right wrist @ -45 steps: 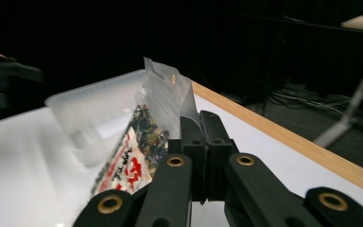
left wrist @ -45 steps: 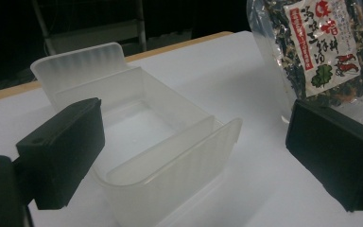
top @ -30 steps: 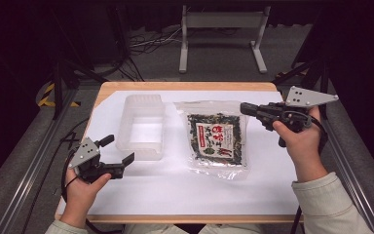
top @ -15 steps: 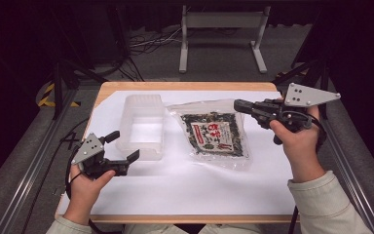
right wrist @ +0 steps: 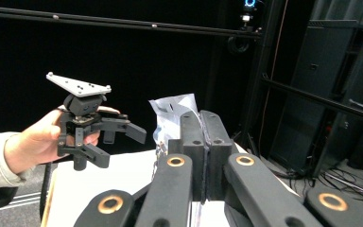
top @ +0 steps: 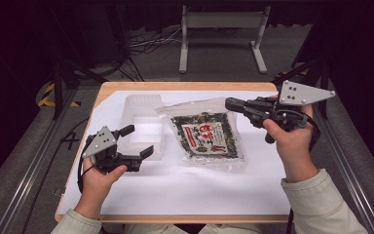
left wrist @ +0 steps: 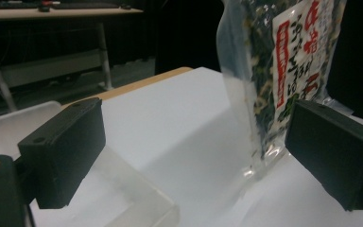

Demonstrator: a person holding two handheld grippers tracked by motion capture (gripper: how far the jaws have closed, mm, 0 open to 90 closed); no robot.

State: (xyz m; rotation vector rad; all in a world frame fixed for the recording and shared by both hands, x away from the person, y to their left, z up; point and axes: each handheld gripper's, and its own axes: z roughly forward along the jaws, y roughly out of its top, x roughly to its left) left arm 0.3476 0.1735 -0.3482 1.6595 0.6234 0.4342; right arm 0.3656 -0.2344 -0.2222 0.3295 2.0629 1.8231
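At eight o'clock our left gripper (top: 135,142) waits spread wide, empty, beside the clear container (top: 143,118). Farther, at two o'clock, our right gripper (top: 232,104) pinches the seaweed bag (top: 207,134) by its top edge, lifting that end, likely for loading.

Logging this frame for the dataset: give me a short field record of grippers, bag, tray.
left gripper: open, low over the table beside the tray, holding nothing
right gripper: shut on the bag's top edge
bag: clear, dark contents, red-and-white label; upper end raised, lower end on the table
tray: clear plastic, left of the bag, looks empty
table: white surface, wooden edge
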